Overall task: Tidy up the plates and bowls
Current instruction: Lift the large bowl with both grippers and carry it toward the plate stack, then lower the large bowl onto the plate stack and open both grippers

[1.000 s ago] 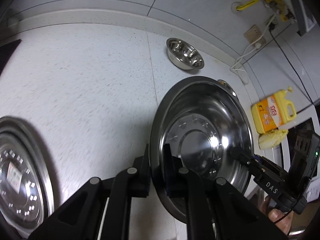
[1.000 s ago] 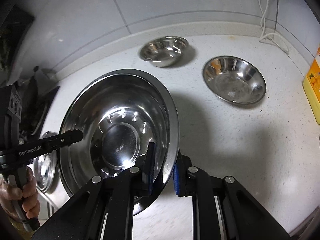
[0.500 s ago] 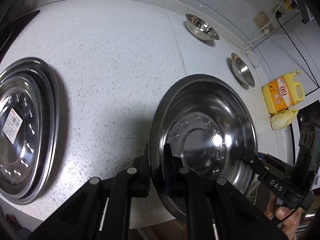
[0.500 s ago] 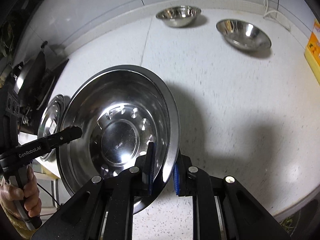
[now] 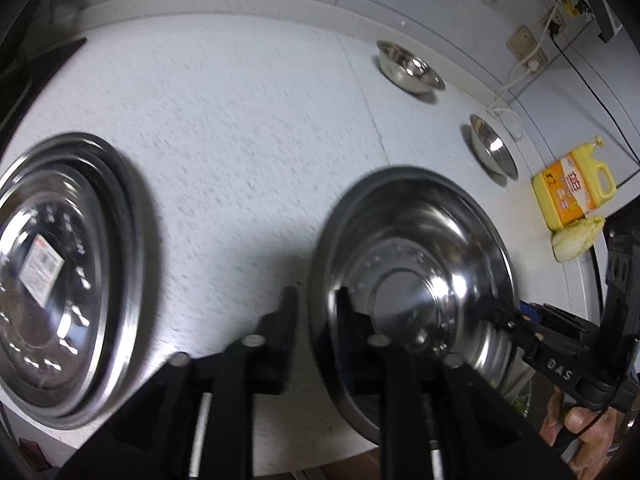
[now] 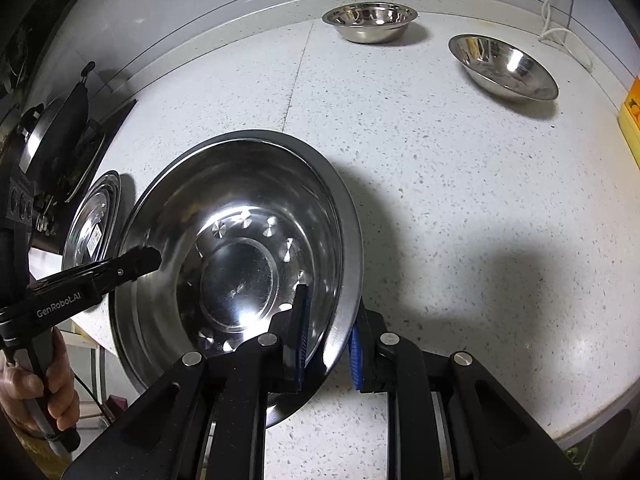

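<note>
Left gripper (image 5: 313,305) fingers just opened, standing apart astride the near rim of the large steel basin (image 5: 416,280), pads off it. Right gripper (image 6: 329,336) fingers clamped on the opposite rim. Beyond, on the desk (image 6: 440,184): two smaller bowls (image 6: 370,20).

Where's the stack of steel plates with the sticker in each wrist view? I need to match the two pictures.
Left wrist: plate stack fills the left edge, large and blurred.
Right wrist: plate stack at mid-left, small, just beyond the big bowl.
Shared landmark: the big bowl, beside the stack in both views.
</note>
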### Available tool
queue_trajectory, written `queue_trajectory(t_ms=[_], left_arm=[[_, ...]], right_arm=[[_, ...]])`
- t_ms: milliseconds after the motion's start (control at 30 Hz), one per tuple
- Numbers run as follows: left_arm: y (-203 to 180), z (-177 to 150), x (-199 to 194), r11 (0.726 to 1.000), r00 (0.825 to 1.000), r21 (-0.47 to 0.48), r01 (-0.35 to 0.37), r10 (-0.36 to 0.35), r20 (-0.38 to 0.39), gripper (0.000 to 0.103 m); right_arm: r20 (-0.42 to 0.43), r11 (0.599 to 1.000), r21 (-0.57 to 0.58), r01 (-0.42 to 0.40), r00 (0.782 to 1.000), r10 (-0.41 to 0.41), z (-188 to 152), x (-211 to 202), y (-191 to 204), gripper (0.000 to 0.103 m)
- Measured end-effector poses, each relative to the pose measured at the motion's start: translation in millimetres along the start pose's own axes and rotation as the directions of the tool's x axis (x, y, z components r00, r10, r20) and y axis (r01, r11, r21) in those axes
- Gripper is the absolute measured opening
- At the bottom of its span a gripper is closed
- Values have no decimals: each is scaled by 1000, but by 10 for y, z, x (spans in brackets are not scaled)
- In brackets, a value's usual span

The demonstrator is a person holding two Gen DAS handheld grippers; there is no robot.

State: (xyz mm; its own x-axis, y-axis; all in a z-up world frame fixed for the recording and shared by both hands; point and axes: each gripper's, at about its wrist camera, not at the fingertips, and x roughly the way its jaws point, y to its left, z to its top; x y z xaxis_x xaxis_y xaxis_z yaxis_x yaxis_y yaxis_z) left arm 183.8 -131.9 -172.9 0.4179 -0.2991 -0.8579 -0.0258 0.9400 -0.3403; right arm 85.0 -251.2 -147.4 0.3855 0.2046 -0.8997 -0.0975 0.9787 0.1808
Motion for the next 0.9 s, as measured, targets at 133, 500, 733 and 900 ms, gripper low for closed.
queue_trajectory(t_ms=[133, 500, 733, 900], left_arm=[[48, 59, -97, 1000, 999, -19, -11, 12, 43, 28], [-240, 350, -368, 999, 992, 37, 4, -9, 128, 46], [-716, 598, -253, 995, 995, 99, 23, -32, 92, 49], [-1139, 847, -13, 987, 999, 156, 28, -35, 39, 50]], right_arm=[[30, 1000, -16, 5, 1000, -5, -5, -82, 3, 28], [108, 1000, -5, 31, 994, -30, 118, -326, -191, 47], [150, 994, 42, 101, 983, -106, 325, -535, -559, 54], [156, 987, 69, 146, 975, -156, 544, -656, -895, 57]])
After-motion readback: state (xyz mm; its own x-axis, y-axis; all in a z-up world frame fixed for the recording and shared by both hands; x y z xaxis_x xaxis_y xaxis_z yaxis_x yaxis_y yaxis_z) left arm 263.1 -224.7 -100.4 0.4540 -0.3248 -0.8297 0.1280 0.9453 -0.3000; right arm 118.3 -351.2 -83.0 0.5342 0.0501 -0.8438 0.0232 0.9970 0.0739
